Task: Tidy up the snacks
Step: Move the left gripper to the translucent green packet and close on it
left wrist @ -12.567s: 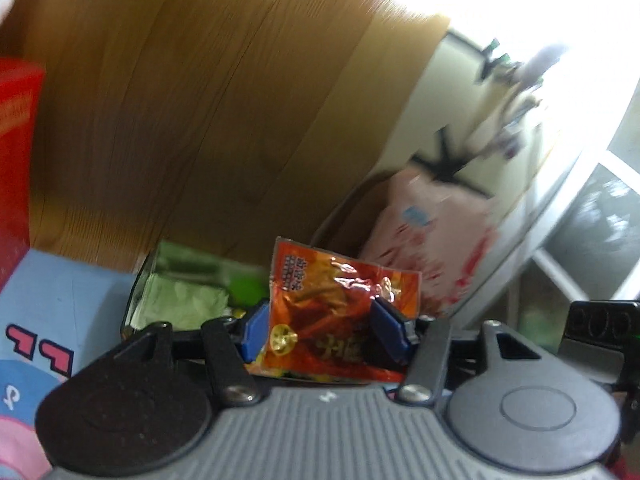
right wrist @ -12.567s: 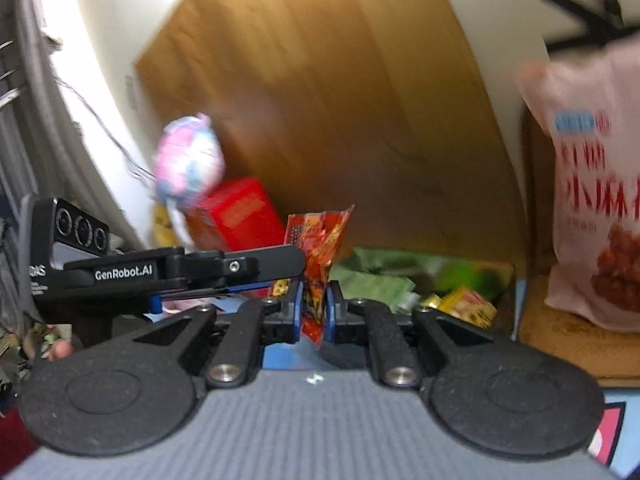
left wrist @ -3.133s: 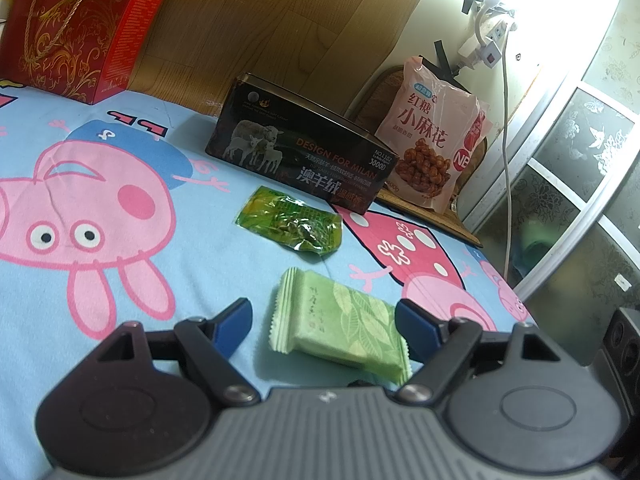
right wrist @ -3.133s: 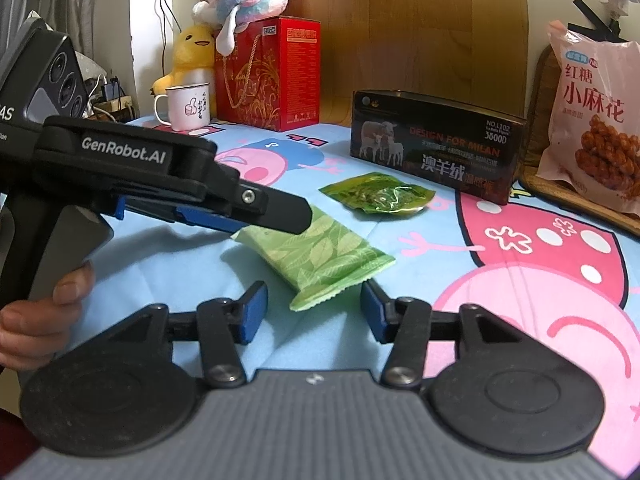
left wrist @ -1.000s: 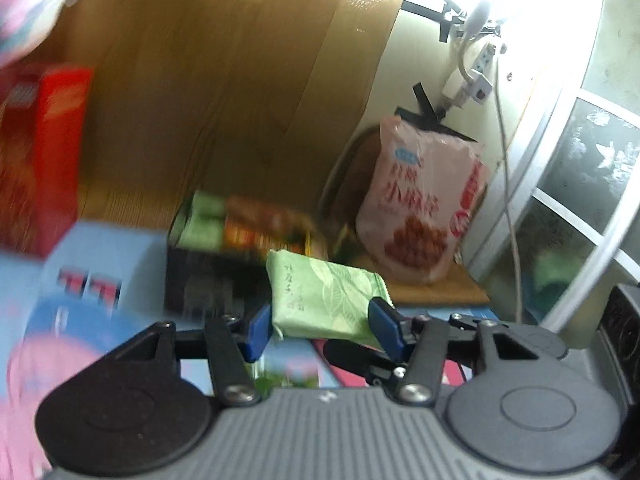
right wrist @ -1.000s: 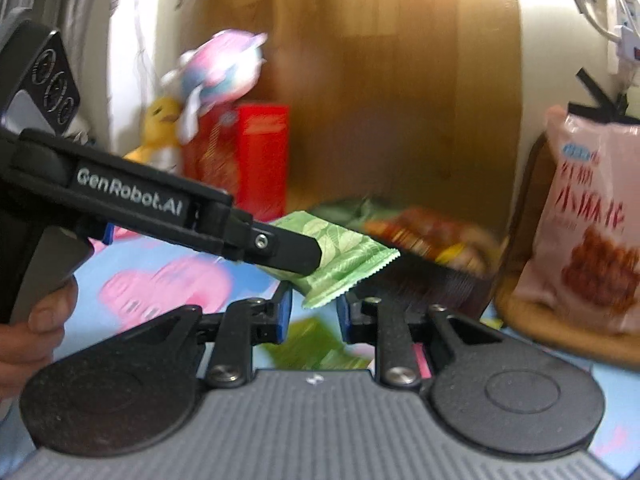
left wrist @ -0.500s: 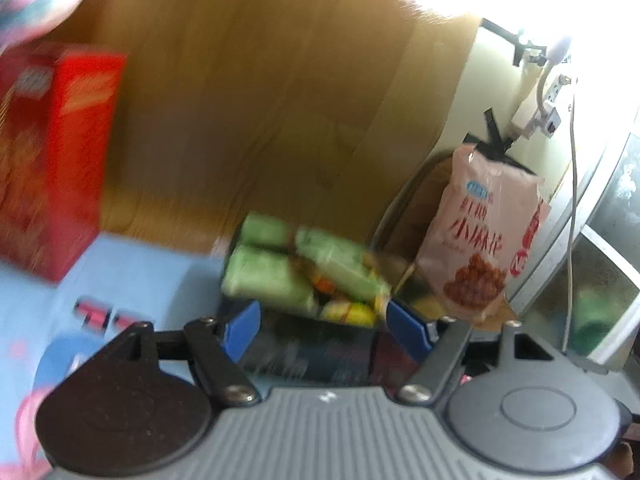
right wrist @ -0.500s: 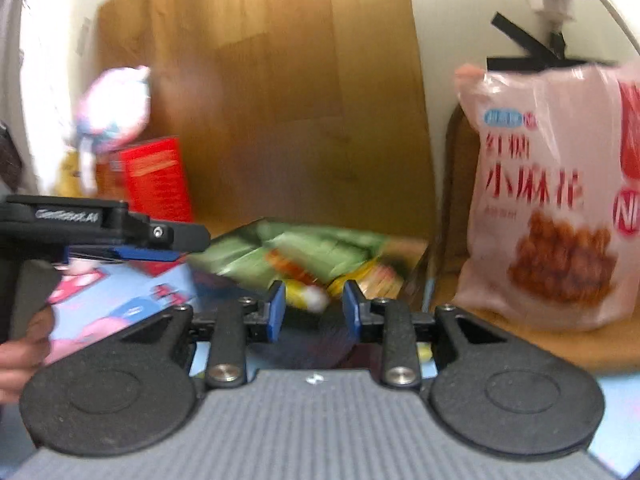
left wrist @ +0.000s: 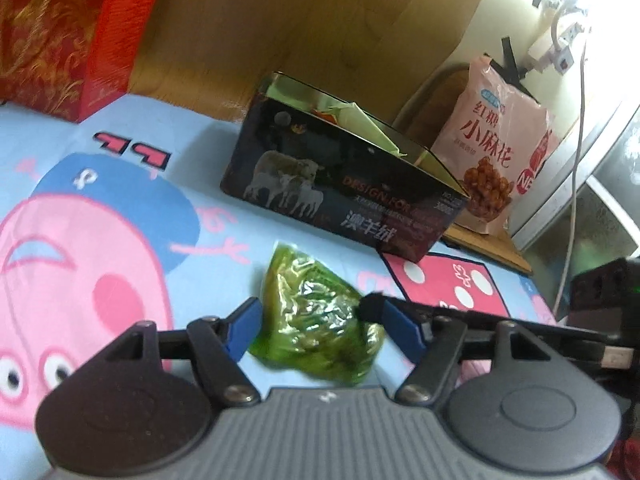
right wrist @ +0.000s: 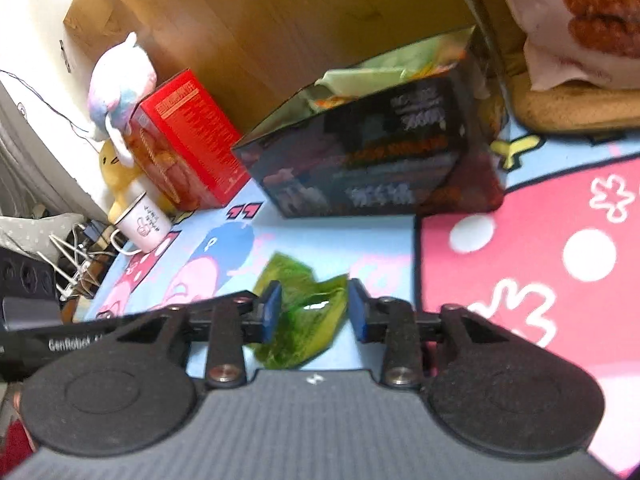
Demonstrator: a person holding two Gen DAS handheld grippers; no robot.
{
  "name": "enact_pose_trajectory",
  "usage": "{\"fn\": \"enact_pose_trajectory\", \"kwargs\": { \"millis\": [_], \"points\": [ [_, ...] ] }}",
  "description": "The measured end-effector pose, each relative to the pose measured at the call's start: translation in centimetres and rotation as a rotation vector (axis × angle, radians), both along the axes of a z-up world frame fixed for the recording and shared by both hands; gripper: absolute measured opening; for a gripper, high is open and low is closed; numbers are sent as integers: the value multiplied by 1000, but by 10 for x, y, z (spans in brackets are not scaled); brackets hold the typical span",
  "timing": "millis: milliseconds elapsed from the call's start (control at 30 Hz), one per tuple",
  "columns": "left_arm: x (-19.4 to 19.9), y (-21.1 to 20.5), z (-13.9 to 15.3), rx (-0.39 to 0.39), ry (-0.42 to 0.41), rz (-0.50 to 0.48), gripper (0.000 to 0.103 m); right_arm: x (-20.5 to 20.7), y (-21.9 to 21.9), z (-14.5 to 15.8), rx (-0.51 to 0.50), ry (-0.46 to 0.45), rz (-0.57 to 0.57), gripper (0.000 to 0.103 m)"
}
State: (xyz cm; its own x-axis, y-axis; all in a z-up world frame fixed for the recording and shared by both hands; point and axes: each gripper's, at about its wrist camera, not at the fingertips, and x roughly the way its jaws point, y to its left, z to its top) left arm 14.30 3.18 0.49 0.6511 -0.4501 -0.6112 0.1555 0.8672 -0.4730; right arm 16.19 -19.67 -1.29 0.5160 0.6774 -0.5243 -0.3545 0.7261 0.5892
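Two grippers bracket crinkly green translucent snack packet (left wrist: 316, 320) on cartoon sheet; left gripper (left wrist: 320, 324) half-open, jaws just narrowing, right gripper (right wrist: 314, 312) jaws just narrowing, neither gripping. Packet's long axis runs 11-to-5; dark rectangular tin (left wrist: 340, 188) at 12.

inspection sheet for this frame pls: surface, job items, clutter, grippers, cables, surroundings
Surface: cartoon-print cloth, blue and pink.
Job's things: green snack packet lying on the cloth; dark box, open-topped, wrappers showing above its rim.
Clutter: red gift box, white mug, plush toys, pink snack bag.
Grippers: left gripper and right gripper both straddle the packet, pads not pressing; both have just been closing.
Cables: white cord from a wall socket.
Surroundings: wooden panel behind.
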Motion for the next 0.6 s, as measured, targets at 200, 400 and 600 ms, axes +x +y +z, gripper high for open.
{"fn": "enact_pose_trajectory", "kwargs": {
  "millis": [200,400,600],
  "points": [
    [-23,15,-3,-66,4,18,68,-25,-9,-6,177,111,23,13],
    [-40,31,-2,-149,24,36,69,-44,-16,-8,336,187,23,6],
    [-48,42,-8,-207,48,36,66,-55,-15,-7,382,222,30,10]
  ]
}}
